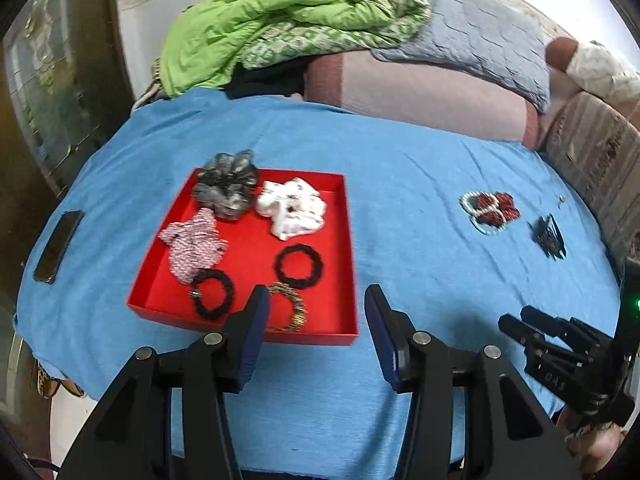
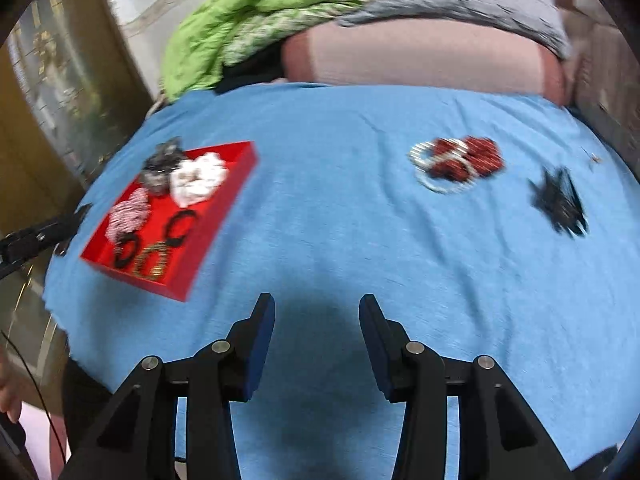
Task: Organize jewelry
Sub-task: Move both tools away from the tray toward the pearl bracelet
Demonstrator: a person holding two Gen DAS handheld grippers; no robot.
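While both grippers, left (image 1: 316,300) and right (image 2: 317,308), hover with fingers parted and empty, the red tray (image 1: 340,256) holds scrunchies and hair ties. Beaded bracelets (image 1: 490,210) and a black clip (image 1: 548,236) lie apart on the blue cloth (image 1: 400,184).

Premises: a domestic bedroom. Ahead of the gripper, a bed-like surface spread with a blue cloth (image 1: 400,184). Beyond its far edge, household bedding is heaped: a green quilt (image 1: 256,28), a grey quilted blanket (image 1: 476,36), and a pink bolster-like cushion (image 1: 424,96) beneath them. Far left of the gripper stands a dark wooden cabinet with glazed door (image 1: 48,92). A phone (image 1: 58,246) lies on the cloth at left. Patterned upholstery (image 1: 596,160) borders the right side.
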